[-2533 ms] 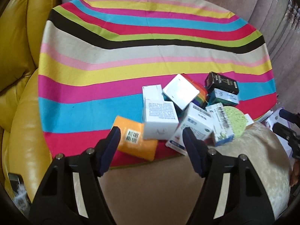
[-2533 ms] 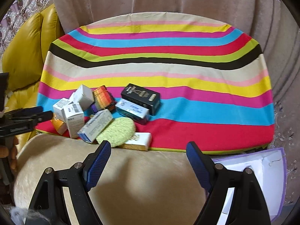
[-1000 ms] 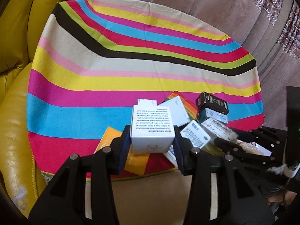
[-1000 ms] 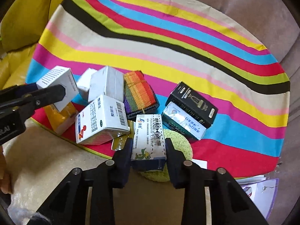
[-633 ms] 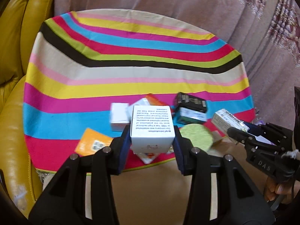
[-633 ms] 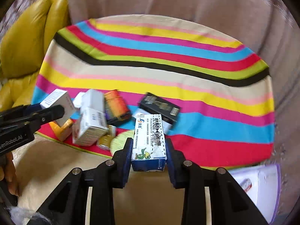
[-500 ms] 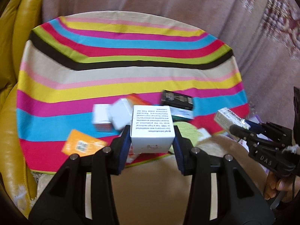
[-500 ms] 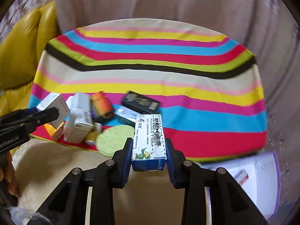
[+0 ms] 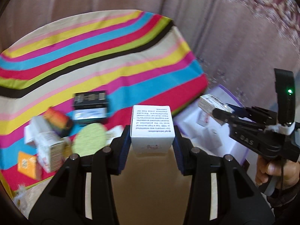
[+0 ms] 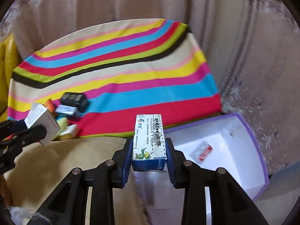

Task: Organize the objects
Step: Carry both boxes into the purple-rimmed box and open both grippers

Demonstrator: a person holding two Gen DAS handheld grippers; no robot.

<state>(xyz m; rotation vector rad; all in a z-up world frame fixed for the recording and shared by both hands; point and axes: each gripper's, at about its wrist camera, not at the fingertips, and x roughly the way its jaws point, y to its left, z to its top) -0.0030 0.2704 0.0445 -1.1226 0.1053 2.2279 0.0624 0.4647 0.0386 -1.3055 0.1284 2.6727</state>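
1. Striped cloth (image 10: 116, 78) carries the leftover boxes; the white purple-edged bin (image 10: 241, 150) waits beside it.
2. Carrying step — left gripper (image 9: 152, 146) clamps a white box (image 9: 151, 129), right gripper (image 10: 148, 157) a cream carton (image 10: 149, 140).
3. Next, probably: position both above the bin, release.

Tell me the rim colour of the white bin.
Purple rim on the white bin, clearest in the right wrist view.
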